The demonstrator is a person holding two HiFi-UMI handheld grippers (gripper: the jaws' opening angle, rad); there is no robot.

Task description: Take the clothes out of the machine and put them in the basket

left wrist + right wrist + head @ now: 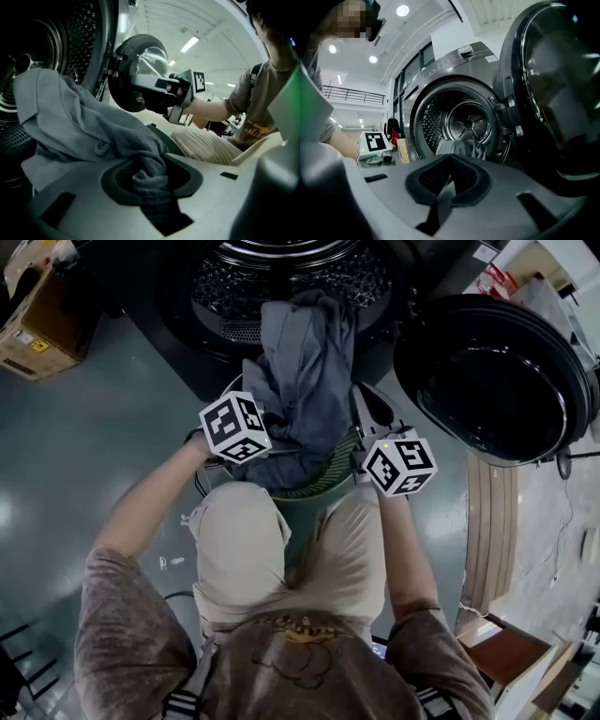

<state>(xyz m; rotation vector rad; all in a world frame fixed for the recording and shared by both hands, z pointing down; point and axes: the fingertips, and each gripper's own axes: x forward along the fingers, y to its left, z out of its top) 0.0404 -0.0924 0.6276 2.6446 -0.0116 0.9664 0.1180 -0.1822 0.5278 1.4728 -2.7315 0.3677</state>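
A grey garment (pixel 305 381) hangs out of the machine's drum (pixel 281 277) and down into the green basket (pixel 323 486) between the person's knees. My left gripper (pixel 277 452) is at the basket's left rim, shut on a bunched fold of this garment (pixel 84 122), which sits between its pads (pixel 150 185). My right gripper (pixel 370 413) is held to the right of the garment and points at the drum (pixel 464 124). Its jaws (pixel 450 183) look shut with nothing in them. Part of the garment (pixel 466 149) lies on the drum's lip.
The round machine door (pixel 497 381) stands swung open at the right, close to my right gripper. A cardboard box (pixel 37 324) sits on the floor at the upper left. Wooden boards (pixel 487 521) lie at the right. The person's legs flank the basket.
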